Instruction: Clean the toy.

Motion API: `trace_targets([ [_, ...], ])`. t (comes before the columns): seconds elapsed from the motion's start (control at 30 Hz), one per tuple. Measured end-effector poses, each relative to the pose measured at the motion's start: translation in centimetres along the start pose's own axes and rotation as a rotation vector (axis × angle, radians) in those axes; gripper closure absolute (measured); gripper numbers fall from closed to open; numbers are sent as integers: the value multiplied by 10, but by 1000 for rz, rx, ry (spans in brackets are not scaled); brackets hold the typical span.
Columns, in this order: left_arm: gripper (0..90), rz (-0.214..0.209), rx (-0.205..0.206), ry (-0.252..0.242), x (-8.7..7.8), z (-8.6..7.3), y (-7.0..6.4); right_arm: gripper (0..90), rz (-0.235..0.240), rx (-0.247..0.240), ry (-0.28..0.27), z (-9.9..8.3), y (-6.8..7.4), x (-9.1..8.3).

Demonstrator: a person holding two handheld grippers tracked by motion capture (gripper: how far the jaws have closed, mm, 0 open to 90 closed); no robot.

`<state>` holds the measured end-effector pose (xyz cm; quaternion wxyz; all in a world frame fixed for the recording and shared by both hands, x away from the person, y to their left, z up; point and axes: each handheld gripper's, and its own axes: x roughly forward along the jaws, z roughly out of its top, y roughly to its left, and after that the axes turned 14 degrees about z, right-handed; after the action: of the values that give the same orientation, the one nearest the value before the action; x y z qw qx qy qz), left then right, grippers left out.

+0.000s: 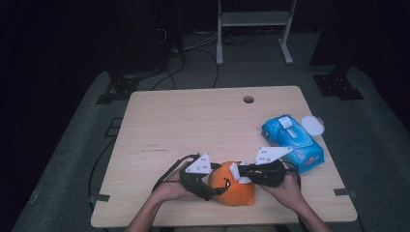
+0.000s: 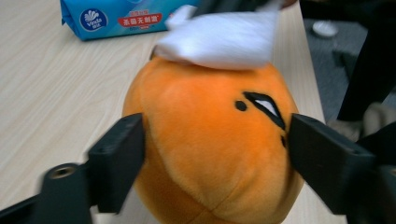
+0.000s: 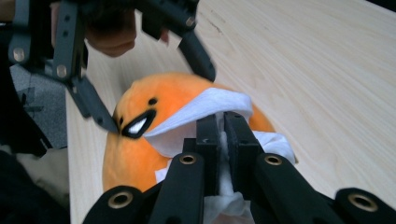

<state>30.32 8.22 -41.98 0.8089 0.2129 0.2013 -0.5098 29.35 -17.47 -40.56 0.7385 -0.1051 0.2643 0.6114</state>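
An orange plush toy (image 1: 237,189) with a black face lies near the table's front edge. My left gripper (image 1: 216,187) clasps it, and in the left gripper view both jaws press the plush's (image 2: 205,140) sides. My right gripper (image 1: 243,174) is shut on a white tissue (image 1: 235,170). The tissue (image 3: 205,109) lies against the top of the plush (image 3: 135,154), just beside its eye. In the left gripper view the tissue (image 2: 224,39) drapes over the plush's upper edge. In the right gripper view my left gripper (image 3: 156,95) straddles the toy.
A blue pack of wipes (image 1: 292,142) lies to the right on the wooden table (image 1: 193,125), with a white round lid (image 1: 313,125) beside it. A cable hole (image 1: 248,99) sits near the far edge. Stands and cables are on the floor beyond.
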Motion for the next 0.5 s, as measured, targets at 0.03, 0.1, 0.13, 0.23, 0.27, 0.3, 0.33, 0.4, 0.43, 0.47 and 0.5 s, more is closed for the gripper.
trace_targets([
  [0.03, 170, -4, -25, -3, 0, 1, 2, 843, -1, -2, 3, -1, 2, -1],
  [0.1, 126, -13, -83, 15, 3, 1, 5, 843, -2, -10, 5, -3, 6, -1],
  [0.13, 130, -27, -100, 28, 5, 0, 5, 843, -2, -15, 9, -4, 8, -2],
  [0.23, 217, -24, -82, 17, 5, -1, 2, 843, -9, -23, 12, -4, 12, -4],
  [0.27, 227, -16, -81, 17, 5, 0, 2, 843, -10, -26, 7, -2, 13, -4],
  [0.3, 233, -6, -80, 17, 5, 2, 1, 842, -10, -30, 3, 0, 14, -3],
  [0.33, 236, 4, -79, 18, 6, 4, -1, 842, -11, -34, -5, 2, 15, -1],
  [0.4, 243, 13, -62, 14, 6, 8, -5, 842, -4, -55, -16, 9, 19, 5],
  [0.43, 251, 18, -46, 11, 6, 9, -8, 843, -6, -70, -17, 13, 21, 7],
  [0.47, 255, 19, -23, 7, 6, 11, -11, 843, -5, -77, -19, 16, 23, 9],
  [0.5, 259, 22, -14, 4, 5, 11, -13, 843, -1, -80, -19, 19, 23, 11],
])
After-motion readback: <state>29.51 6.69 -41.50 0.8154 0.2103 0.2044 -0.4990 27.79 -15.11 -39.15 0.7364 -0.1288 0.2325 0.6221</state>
